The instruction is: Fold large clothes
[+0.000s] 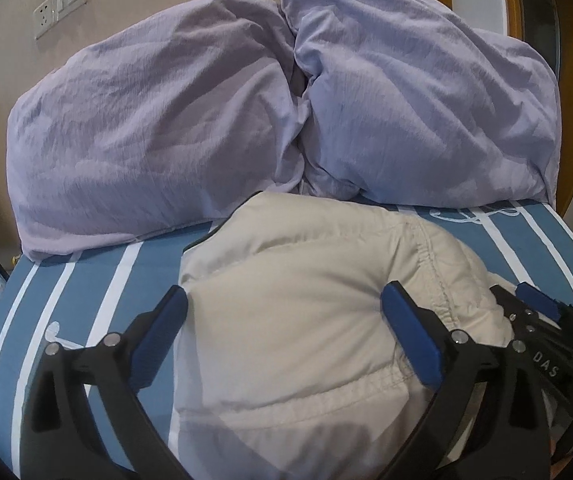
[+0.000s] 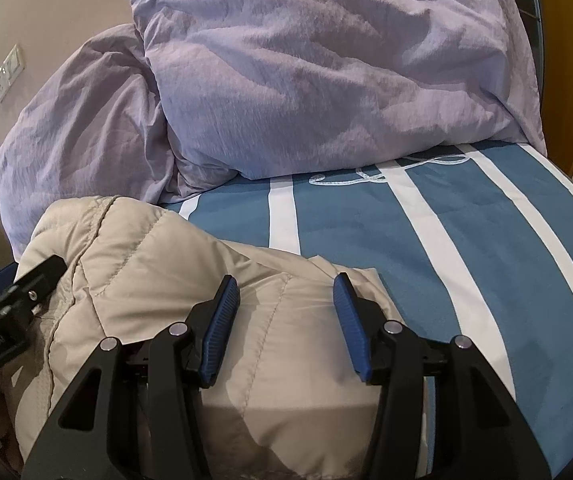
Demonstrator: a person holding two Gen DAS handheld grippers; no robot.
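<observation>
beige puffer jacket [image 1: 306, 300] is bunched on the bed [image 2: 466, 260] right under both grippers, left gripper [image 1: 284, 308] and right gripper [image 2: 286, 292], fingers spread apart, gripping nothing.

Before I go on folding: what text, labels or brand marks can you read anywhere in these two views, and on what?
"DAS": white letters on the right gripper, black body, left wrist view.
White lettering on the left gripper body, right wrist view: too blurred to read.
Nothing legible on the beige jacket, purple duvet or striped sheet.
</observation>
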